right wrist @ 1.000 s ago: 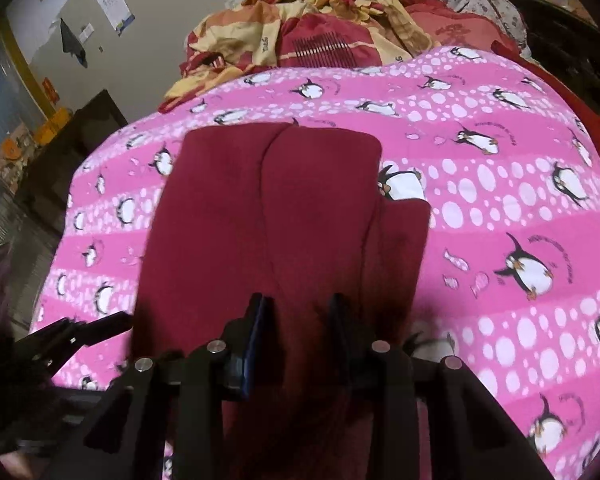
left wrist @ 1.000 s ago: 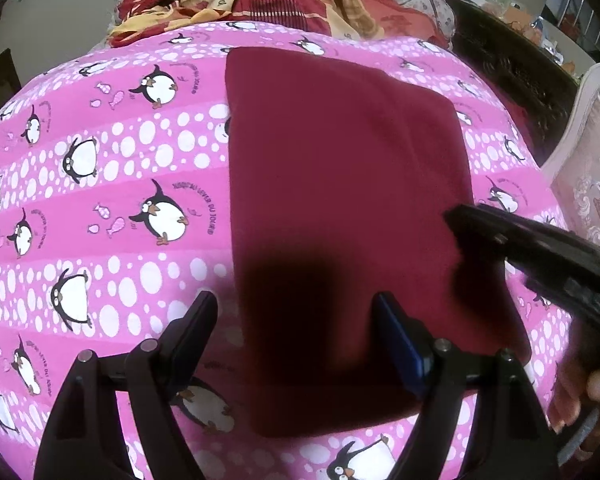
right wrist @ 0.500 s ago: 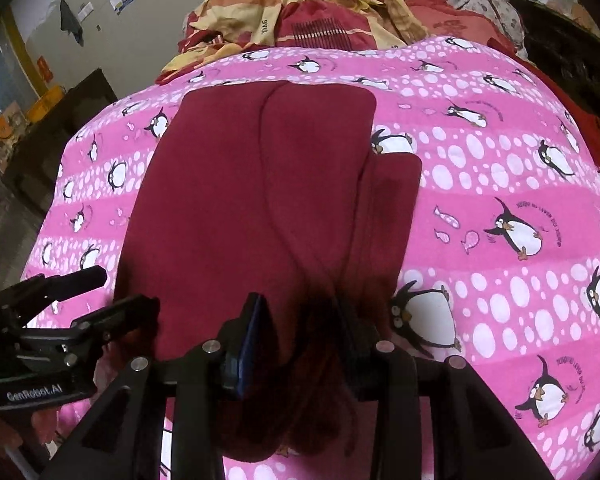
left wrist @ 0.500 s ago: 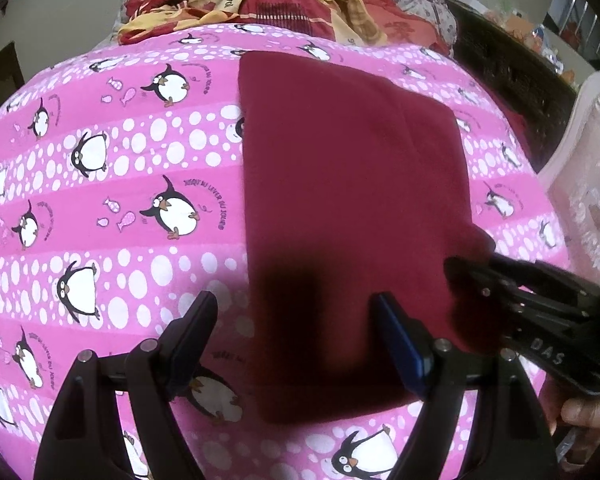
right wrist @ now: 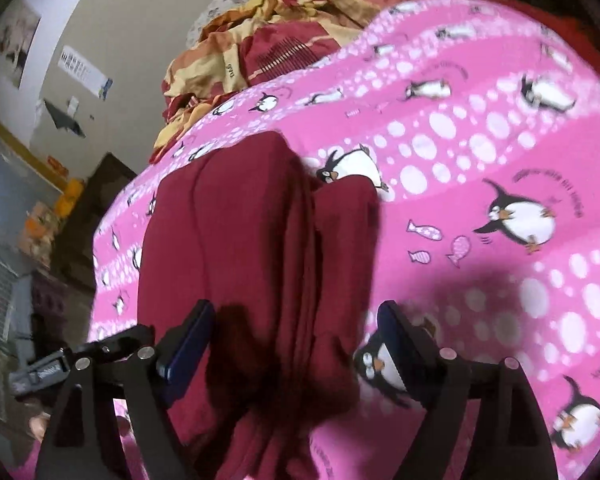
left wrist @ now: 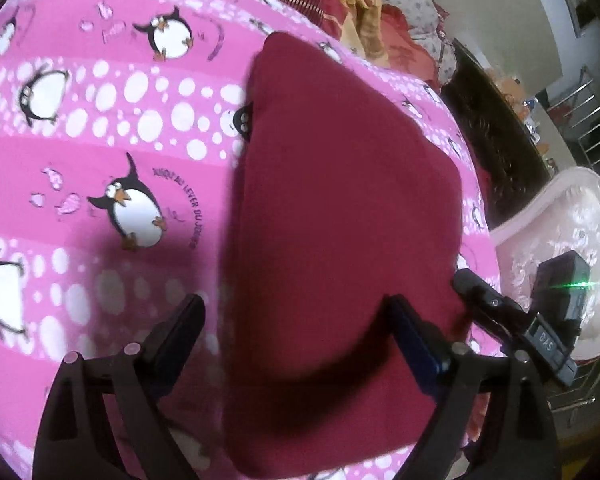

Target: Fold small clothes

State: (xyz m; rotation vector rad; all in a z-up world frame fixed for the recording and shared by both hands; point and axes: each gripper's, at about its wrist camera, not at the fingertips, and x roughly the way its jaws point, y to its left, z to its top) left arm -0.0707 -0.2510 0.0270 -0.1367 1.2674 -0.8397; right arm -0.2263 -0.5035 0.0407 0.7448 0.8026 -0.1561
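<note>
A dark red garment [left wrist: 340, 208] lies folded on a pink penguin-print bedsheet [left wrist: 100, 128]; in the right wrist view the garment [right wrist: 240, 260] shows lengthwise folds and a narrower layer on its right. My left gripper [left wrist: 296, 332] is open, its jaws spread over the garment's near end. My right gripper [right wrist: 294, 332] is open and holds nothing, its jaws straddling the garment's near end. The right gripper's tip [left wrist: 484, 292] shows at the garment's right edge in the left wrist view. The left gripper [right wrist: 84, 360] shows at lower left in the right wrist view.
A heap of red and yellow bedding [right wrist: 268, 52] lies at the far end of the bed. A cream upholstered chair [left wrist: 560, 248] stands to the right of the bed, with dark furniture [left wrist: 496, 132] behind. Shelves and clutter [right wrist: 28, 232] line the left wall.
My right gripper, shut on the garment's near end before, has opened and let the cloth go. Both cameras have tilted and moved closer to the bed. The left gripper stays open.
</note>
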